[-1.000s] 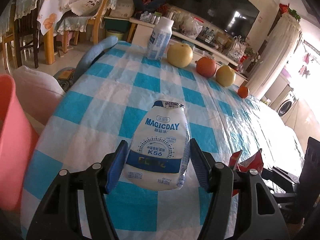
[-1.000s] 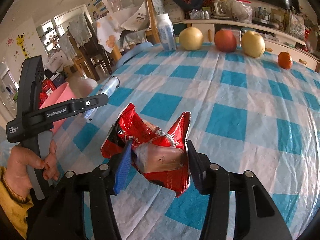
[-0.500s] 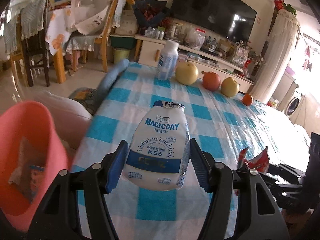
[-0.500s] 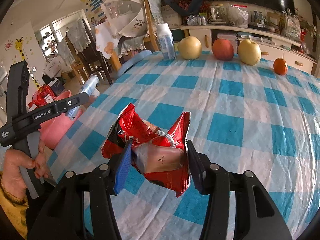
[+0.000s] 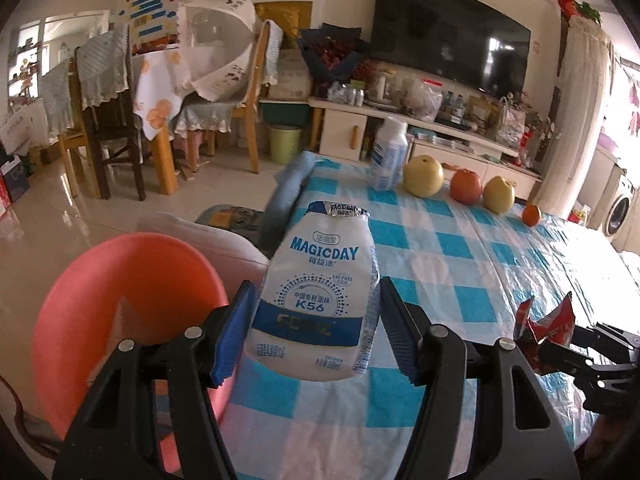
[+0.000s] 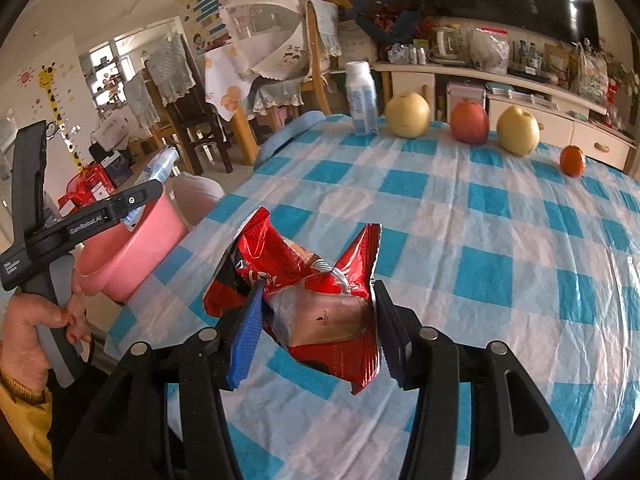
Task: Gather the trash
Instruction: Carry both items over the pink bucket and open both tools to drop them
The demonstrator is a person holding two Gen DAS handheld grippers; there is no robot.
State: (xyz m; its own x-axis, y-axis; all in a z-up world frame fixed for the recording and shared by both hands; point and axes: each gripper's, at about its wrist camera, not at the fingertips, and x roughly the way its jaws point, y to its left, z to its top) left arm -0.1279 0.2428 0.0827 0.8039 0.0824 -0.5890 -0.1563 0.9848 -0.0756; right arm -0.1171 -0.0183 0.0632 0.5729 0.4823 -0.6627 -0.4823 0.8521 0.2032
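Observation:
My left gripper is shut on a white and blue MAGICDAY yoghurt bottle, held upright in the air at the table's left edge. A pink bin stands just left of it, below table height. In the right wrist view, my right gripper is shut on a crumpled red snack wrapper lifted over the checked tablecloth. The same view shows the left gripper with the bottle above the pink bin. The wrapper also shows at the right of the left wrist view.
At the table's far edge stand a white bottle, two yellow pears, a red apple and a small orange. A blue chair back sits by the far left corner. A hand grips the left tool.
Both grippers have risen with their loads. The left one swung left off the table, so the pink bin now fills more of its view.

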